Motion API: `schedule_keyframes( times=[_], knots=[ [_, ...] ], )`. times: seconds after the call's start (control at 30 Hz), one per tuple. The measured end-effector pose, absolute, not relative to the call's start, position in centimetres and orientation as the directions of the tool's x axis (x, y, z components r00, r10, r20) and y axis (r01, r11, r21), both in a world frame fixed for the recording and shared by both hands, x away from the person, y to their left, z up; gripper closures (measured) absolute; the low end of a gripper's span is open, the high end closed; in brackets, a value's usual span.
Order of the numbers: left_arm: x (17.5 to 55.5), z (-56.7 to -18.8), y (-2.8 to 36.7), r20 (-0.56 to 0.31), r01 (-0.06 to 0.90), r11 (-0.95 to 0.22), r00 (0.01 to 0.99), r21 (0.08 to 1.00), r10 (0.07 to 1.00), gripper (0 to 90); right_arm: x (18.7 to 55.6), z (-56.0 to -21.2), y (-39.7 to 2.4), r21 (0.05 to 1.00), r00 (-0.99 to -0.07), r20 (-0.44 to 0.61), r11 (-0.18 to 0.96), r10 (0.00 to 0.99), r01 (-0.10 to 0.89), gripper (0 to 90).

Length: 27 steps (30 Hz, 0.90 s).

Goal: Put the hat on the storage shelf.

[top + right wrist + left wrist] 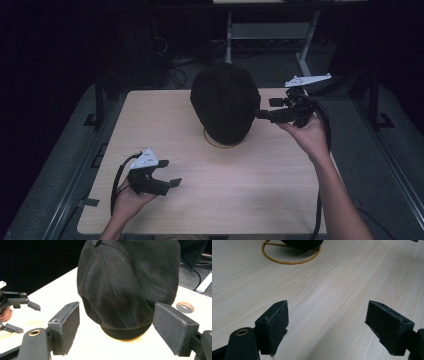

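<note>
Two grippers, both with jaws spread and nothing between them. Your right gripper [264, 114] sits level at the cap's [226, 102] side, jaws pointing into it; the cap rests on a ring stand [290, 255] straight ahead of that gripper. Judged step: grasp the cap. Close on the lower edge, not the soft crown, and lift straight up. Your left gripper [172, 175] hovers low over the counter [240, 190], well short of the stand.
</note>
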<state>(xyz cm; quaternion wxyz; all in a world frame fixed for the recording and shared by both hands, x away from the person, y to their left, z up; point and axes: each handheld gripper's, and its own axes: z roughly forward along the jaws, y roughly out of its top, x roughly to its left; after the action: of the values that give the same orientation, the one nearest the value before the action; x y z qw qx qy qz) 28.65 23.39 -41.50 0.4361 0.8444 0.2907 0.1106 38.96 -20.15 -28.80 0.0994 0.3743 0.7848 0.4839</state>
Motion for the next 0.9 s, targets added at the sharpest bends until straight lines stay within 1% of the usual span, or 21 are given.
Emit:
schedule_keyframes(
  times=[0.27,0.43,0.9],
  knots=[
    [28.6,-41.5,23.5,-0.067,0.396,-0.45,0.805,0.8,0.589,17.8,38.3,-29.6,-20.5,0.828,-0.699,0.226,0.243,0.679,0.504,20.4],
    [28.7,-41.5,23.5,-0.077,0.405,-0.444,0.802,0.799,0.593,17.8,37.4,-30.4,-20.7,0.825,-0.707,0.22,0.258,0.672,0.502,19.4],
    [28.7,-41.4,23.8,-0.055,0.399,-0.456,0.797,0.796,0.602,17.8,35.7,-31.9,-21.5,0.819,-0.701,0.228,0.256,0.675,0.513,19.2]
  ],
)
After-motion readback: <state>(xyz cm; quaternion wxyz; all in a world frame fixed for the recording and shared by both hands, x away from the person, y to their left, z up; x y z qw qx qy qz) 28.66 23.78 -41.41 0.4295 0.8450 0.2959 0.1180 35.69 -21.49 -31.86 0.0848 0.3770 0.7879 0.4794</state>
